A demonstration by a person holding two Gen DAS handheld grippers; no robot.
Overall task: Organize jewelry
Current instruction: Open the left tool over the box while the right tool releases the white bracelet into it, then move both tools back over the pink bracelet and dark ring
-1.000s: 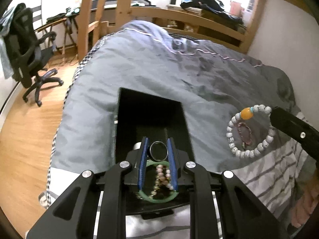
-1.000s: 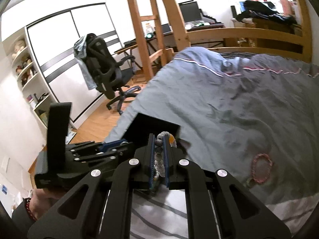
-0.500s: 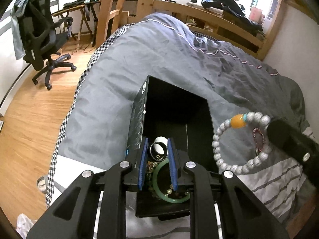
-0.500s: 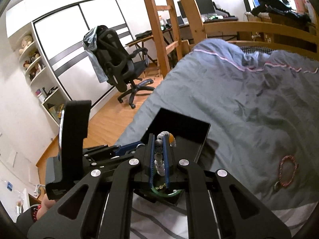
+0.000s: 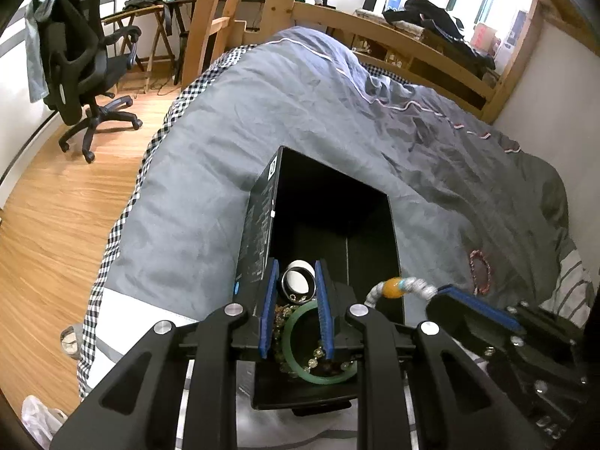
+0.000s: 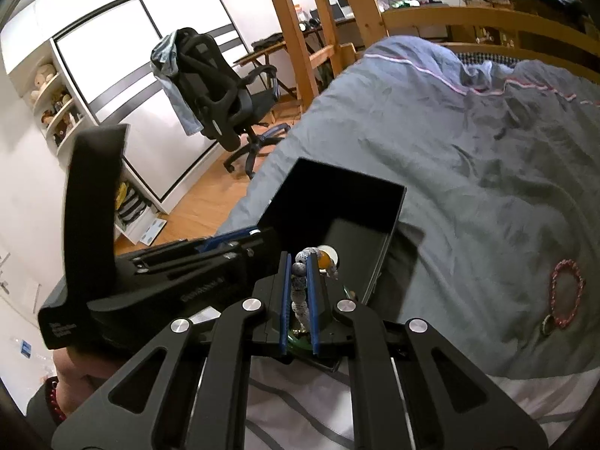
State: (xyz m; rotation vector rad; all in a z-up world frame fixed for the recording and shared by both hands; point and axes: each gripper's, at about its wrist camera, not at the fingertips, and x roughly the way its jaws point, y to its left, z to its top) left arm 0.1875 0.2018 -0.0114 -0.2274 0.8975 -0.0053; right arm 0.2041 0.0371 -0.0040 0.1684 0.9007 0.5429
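The black box [image 5: 330,202] lies open on the grey duvet [image 5: 300,105]. The right gripper [image 6: 299,300] is clamped on the white bead bracelet [image 6: 300,288], holding it over the box's near right rim. The left gripper [image 5: 296,311] hangs over the box's near end, fingers partly spread with nothing between them, above a green bangle [image 5: 300,360] and what looks like a white-faced ring [image 5: 298,281] inside. A pink bracelet [image 6: 566,292] rests on the duvet right of the box.

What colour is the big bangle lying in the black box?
Green bangle, clearest in the left wrist view.
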